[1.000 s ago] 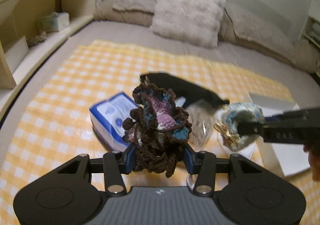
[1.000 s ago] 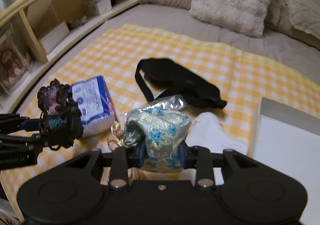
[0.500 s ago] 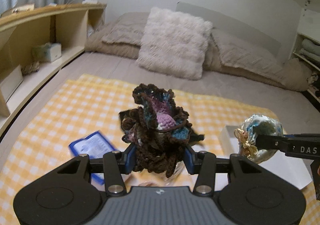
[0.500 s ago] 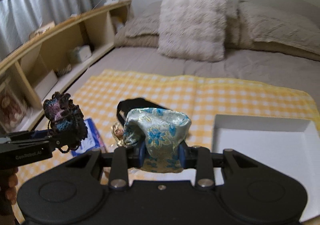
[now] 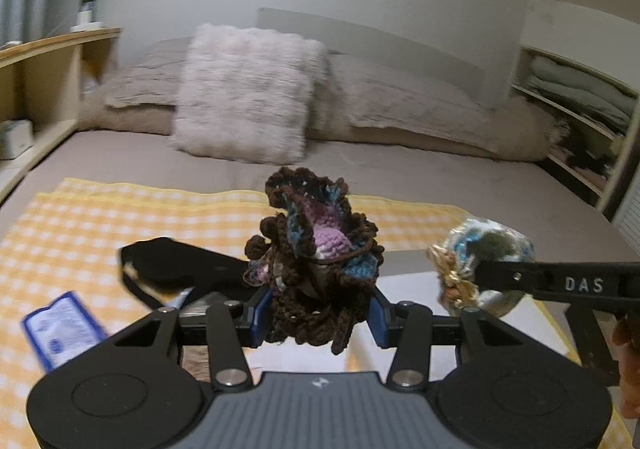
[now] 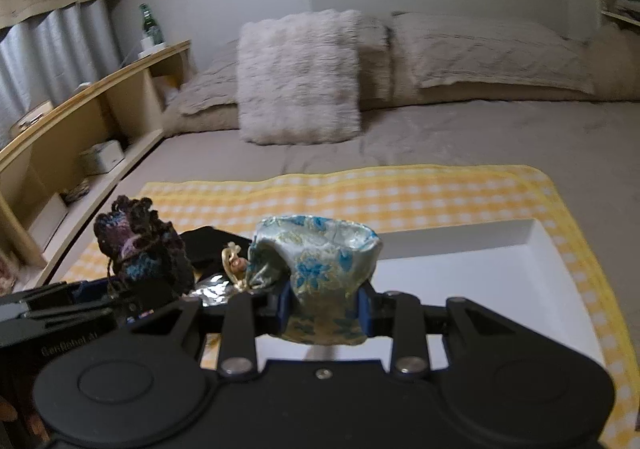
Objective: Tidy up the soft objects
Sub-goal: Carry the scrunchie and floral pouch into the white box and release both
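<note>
Both sets of jaws are closed on cloth. Left gripper (image 5: 320, 319) pinches a brown crochet pouch (image 5: 316, 257) between its blue pads (image 5: 261, 313), the pouch standing up out of the fingers with its frilled mouth open. Right gripper (image 6: 324, 313) clamps a brocade pouch (image 6: 320, 273), pale blue with gold flowers, mouth upward, its gold tassel (image 6: 234, 267) hanging to the left.

Each tool is held level and raised above the yellow checked cloth (image 6: 400, 193), pointing toward the pillows (image 6: 300, 77). They sit side by side, well apart; in the left view the right gripper reaches in from the right edge, a bit of hand (image 5: 628, 361) visible behind it. The brocade pouch hangs over the near edge of a white tray (image 6: 500, 281). Below the left gripper lie a black strap (image 5: 168, 261) and a blue tissue pack (image 5: 64, 329).
</note>
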`<state>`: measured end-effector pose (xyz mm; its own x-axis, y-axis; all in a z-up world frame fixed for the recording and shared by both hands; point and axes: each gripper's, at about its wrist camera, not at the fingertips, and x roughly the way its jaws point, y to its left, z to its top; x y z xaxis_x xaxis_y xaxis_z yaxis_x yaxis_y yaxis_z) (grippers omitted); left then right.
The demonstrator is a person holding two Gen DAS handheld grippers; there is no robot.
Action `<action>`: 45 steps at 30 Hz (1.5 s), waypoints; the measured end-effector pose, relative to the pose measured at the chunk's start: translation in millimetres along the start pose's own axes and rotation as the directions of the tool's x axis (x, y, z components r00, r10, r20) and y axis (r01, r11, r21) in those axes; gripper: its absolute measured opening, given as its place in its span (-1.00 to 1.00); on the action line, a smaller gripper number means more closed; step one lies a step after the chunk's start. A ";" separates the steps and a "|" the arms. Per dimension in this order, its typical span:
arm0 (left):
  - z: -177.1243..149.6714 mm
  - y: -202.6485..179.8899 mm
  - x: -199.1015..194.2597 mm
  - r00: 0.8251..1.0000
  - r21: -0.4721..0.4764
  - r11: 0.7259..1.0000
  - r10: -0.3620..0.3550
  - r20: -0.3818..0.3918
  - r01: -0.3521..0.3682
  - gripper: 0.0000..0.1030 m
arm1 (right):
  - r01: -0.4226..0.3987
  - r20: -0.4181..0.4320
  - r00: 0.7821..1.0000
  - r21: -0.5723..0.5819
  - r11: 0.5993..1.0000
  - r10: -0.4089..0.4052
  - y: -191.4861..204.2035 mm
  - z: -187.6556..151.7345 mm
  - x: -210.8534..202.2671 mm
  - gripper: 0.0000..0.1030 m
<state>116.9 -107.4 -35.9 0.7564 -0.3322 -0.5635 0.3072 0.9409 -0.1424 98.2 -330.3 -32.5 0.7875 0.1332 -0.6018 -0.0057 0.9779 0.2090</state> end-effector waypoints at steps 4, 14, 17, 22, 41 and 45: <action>-4.7 -25.9 13.3 0.999 0.036 0.998 -0.044 -0.015 0.045 -0.05 | 0.033 -0.004 0.999 0.023 0.999 -0.033 -17.5 -2.5 -2.0 -0.35; -2.3 -68.4 70.3 0.993 0.027 0.995 -0.096 -0.068 0.098 -0.05 | 0.121 -0.026 0.992 0.055 0.991 -0.120 -52.9 4.8 26.7 -0.35; -2.2 -78.9 90.9 0.991 0.033 0.993 -0.112 -0.078 0.114 -0.05 | 0.141 -0.038 0.990 0.074 0.987 -0.139 -63.9 9.1 42.5 -0.35; 0.1 -86.7 128.8 0.989 0.026 0.993 -0.111 -0.102 0.115 -0.05 | 0.180 -0.064 0.983 0.095 0.979 -0.175 -79.6 14.8 74.1 -0.35; -13.3 -89.9 234.3 0.967 0.152 0.983 -0.060 -0.246 0.100 0.00 | 0.262 -0.189 0.956 0.216 0.940 -0.224 -125.3 12.7 166.3 -0.34; -14.7 -83.8 236.4 0.970 0.147 0.985 -0.056 -0.236 0.093 0.37 | 0.234 -0.176 0.965 0.245 0.941 -0.194 -126.8 10.2 169.2 -0.15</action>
<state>261.5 -263.8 -169.1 0.5803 -0.3596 -0.7307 0.4578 0.8861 -0.0726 238.5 -433.4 -153.0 0.6526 -0.0327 -0.7570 0.3297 0.9118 0.2448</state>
